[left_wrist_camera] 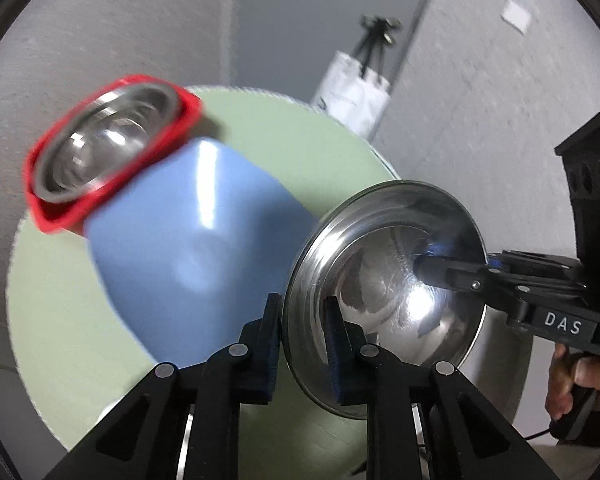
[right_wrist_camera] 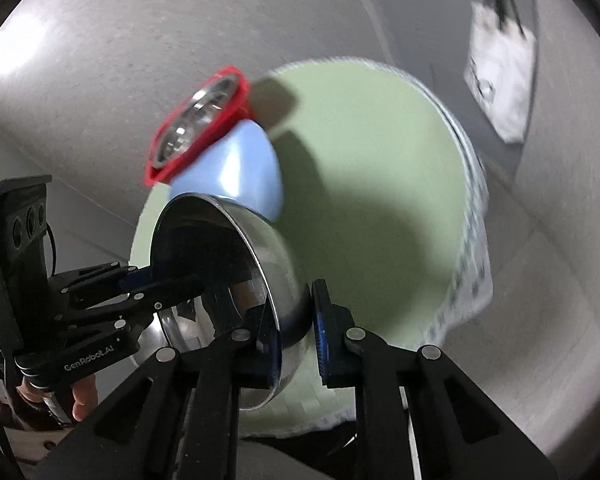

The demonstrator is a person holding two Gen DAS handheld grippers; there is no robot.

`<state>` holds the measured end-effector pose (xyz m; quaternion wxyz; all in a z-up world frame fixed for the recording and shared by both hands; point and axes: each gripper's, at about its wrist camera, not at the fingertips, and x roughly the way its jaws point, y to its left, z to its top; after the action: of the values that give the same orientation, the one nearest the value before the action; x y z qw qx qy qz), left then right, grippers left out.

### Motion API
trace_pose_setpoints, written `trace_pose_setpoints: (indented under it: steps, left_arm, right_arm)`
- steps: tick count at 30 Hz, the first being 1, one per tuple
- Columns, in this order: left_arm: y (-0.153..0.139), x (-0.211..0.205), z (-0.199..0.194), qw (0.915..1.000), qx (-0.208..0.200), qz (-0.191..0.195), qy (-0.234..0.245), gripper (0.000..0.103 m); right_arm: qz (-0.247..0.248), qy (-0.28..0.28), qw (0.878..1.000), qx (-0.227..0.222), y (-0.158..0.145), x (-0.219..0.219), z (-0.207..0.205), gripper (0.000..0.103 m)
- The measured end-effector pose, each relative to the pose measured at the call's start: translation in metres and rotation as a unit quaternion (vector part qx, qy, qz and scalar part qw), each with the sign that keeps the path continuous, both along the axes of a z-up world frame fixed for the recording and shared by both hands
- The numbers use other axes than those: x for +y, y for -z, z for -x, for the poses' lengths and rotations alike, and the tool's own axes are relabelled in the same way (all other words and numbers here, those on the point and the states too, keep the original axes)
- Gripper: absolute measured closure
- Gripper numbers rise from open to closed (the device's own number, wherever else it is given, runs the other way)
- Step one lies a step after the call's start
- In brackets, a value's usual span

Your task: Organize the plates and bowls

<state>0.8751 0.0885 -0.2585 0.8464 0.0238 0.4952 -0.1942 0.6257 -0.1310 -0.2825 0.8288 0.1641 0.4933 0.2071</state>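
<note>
A shiny steel bowl [left_wrist_camera: 380, 280] is held tilted on its side above the round green mat [left_wrist_camera: 300, 152]. My left gripper [left_wrist_camera: 303, 308] is shut on its near rim, one pad inside and one outside. My right gripper [left_wrist_camera: 432, 266] clamps the opposite rim from the right. In the right wrist view, that right gripper [right_wrist_camera: 294, 320] pinches the steel bowl [right_wrist_camera: 276, 256] wall, and the left gripper [right_wrist_camera: 148, 280] reaches in from the left. Behind lie a blue bowl [left_wrist_camera: 188, 240] and a red dish [left_wrist_camera: 108, 148] with a steel bowl nested in it, both blurred.
The green mat [right_wrist_camera: 380, 200] covers a round table with a patterned cloth edge [right_wrist_camera: 472, 280]. On the grey floor beyond stand a white bag [left_wrist_camera: 352, 92] and a black tripod [left_wrist_camera: 376, 36]. A hand [left_wrist_camera: 580, 384] grips the right gripper's handle.
</note>
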Motion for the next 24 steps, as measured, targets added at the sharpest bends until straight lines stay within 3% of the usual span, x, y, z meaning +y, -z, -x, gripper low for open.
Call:
trace_pose_setpoints:
  steps: [3, 7, 16, 21, 24]
  left_arm:
    - [-0.012, 0.028, -0.008, 0.9994, -0.013, 0.001, -0.031, 0.086]
    - [-0.005, 0.049, -0.024, 0.9977, -0.007, -0.009, -0.067, 0.086]
    - [0.043, 0.058, -0.074, 0.9927, 0.048, -0.026, -0.107, 0.085]
    - [0.062, 0.056, -0.095, 0.9905, 0.067, -0.029, -0.116, 0.085]
    - [0.063, 0.060, -0.098, 0.9902, 0.066, -0.021, -0.121, 0.078]
  right_arm:
    - [0.002, -0.026, 0.999, -0.021, -0.016, 0.022, -0.021, 0.089]
    - [0.013, -0.055, 0.998, -0.024, -0.019, 0.059, -0.059, 0.089]
    - [0.056, -0.081, 0.995, 0.020, 0.023, 0.104, -0.120, 0.089]
    - [0.070, -0.084, 0.993, 0.036, 0.041, 0.107, -0.131, 0.086]
    - [0.082, -0.081, 0.993, 0.035, 0.045, 0.110, -0.135, 0.082]
